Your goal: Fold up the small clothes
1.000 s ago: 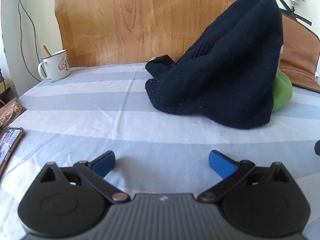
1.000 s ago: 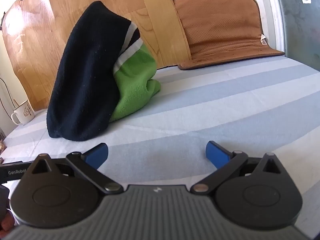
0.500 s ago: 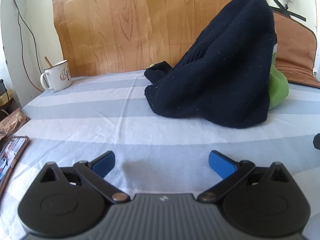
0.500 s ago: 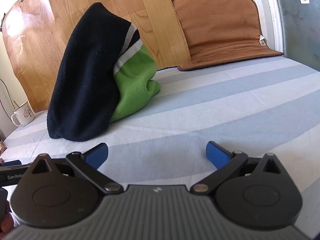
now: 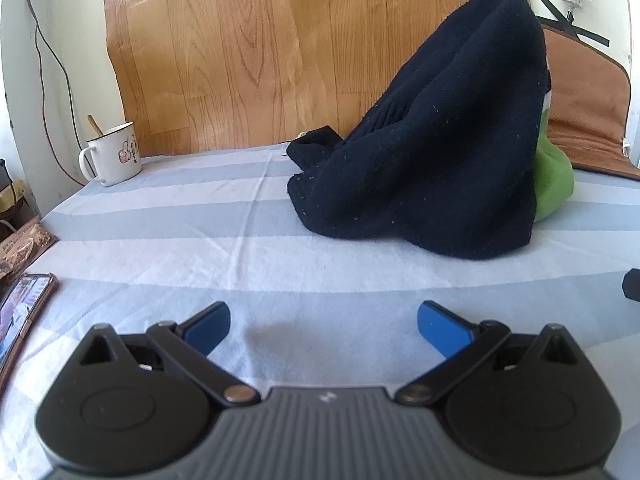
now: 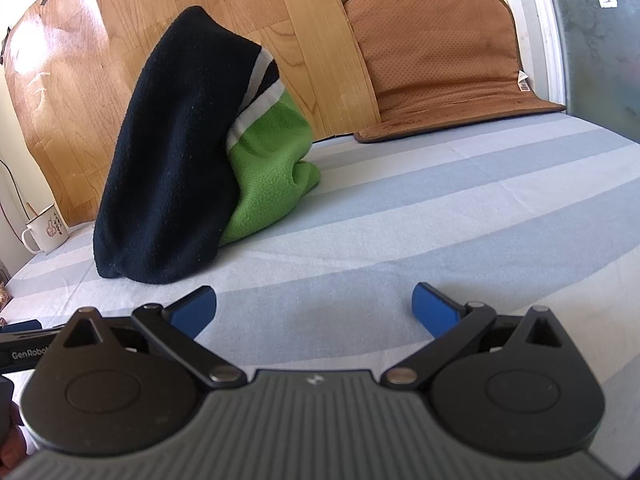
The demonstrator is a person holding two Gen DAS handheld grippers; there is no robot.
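Note:
A dark navy knit garment (image 5: 432, 152) stands heaped against the wooden board at the back, draped over a green fleece piece (image 5: 554, 184) with white and navy stripes. In the right wrist view the navy garment (image 6: 176, 152) is at the left and the green fleece (image 6: 272, 168) peeks out to its right. My left gripper (image 5: 323, 322) is open low over the striped sheet, well short of the heap. My right gripper (image 6: 314, 306) is open too, with nothing between its blue fingers, just in front of the heap's near edge.
A white enamel mug (image 5: 114, 154) with a spoon stands at the back left. A phone (image 5: 22, 312) lies at the left edge of the sheet. A brown perforated mat (image 6: 436, 60) leans on the wall at the back right. The striped sheet (image 6: 460, 208) is flat.
The left wrist view has drifted slightly, so the heap sits a little lower and more to the left. The right gripper has barely moved. Both stay open.

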